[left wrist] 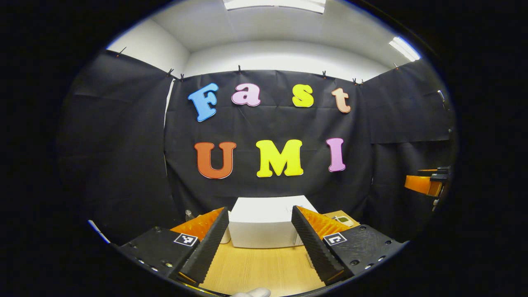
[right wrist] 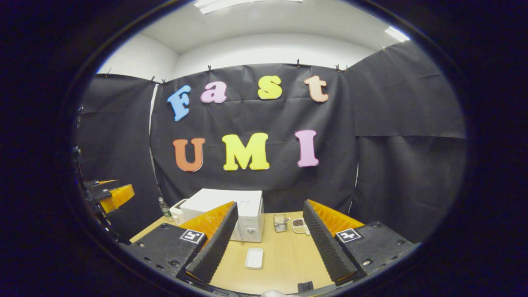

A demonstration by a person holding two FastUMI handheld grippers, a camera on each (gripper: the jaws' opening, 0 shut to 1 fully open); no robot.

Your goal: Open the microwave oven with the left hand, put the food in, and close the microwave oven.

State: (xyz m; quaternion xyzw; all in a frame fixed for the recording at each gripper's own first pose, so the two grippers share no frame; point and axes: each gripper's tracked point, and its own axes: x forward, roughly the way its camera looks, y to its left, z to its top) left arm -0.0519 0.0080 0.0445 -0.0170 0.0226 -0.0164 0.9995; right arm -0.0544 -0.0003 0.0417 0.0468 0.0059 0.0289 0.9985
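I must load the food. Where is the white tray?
In the right gripper view, the shallow white rectangular tray lies on the wooden table, before the white microwave oven.

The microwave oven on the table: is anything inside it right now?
That cannot be seen. The white microwave oven stands shut on the wooden table, so its inside is hidden. A small white tray lies on the table in front of it.

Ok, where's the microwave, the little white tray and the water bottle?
microwave (right wrist: 247, 225): right gripper view, on its white front beside the dial.
little white tray (right wrist: 254, 258): right gripper view, middle of the tray lying on the table.
water bottle (right wrist: 165, 210): right gripper view, on its body, left of the microwave.
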